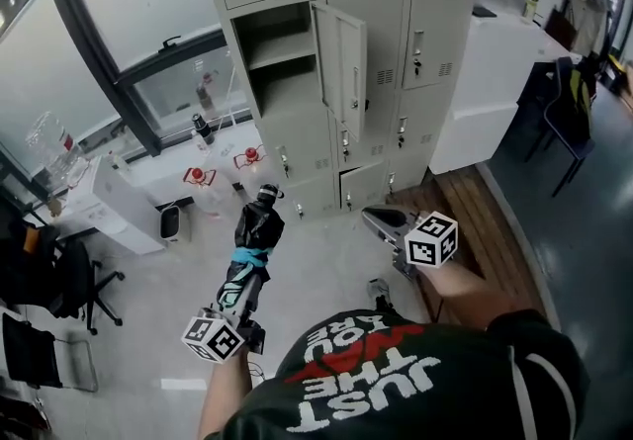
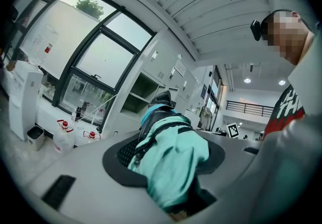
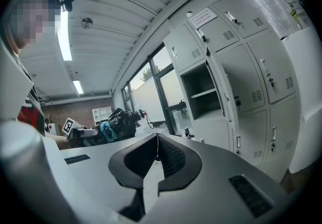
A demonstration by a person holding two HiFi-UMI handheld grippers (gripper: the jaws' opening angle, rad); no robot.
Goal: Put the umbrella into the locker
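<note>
A folded black and teal umbrella [image 1: 254, 238] sticks out level from my left gripper [image 1: 240, 296], which is shut on its teal part, its tip toward the lockers. In the left gripper view the umbrella [image 2: 171, 155] fills the space between the jaws. The grey locker bank [image 1: 341, 146] stands ahead, one compartment [image 1: 282, 52] open with a shelf inside and its door [image 1: 342, 67] swung out to the right. My right gripper [image 1: 384, 222] hangs to the right of the umbrella, shut on nothing. From the right gripper view, its pads meet at the tips [image 3: 157, 151], and the open compartment [image 3: 201, 92] is ahead.
Large water bottles with red caps [image 1: 200, 177] and a small bin [image 1: 170, 221] stand on the floor by the window, left of the lockers. A white cabinet [image 1: 119, 209] and an office chair [image 1: 61, 280] are at far left. A white counter [image 1: 492, 72] and a wooden platform [image 1: 465, 203] lie to the right.
</note>
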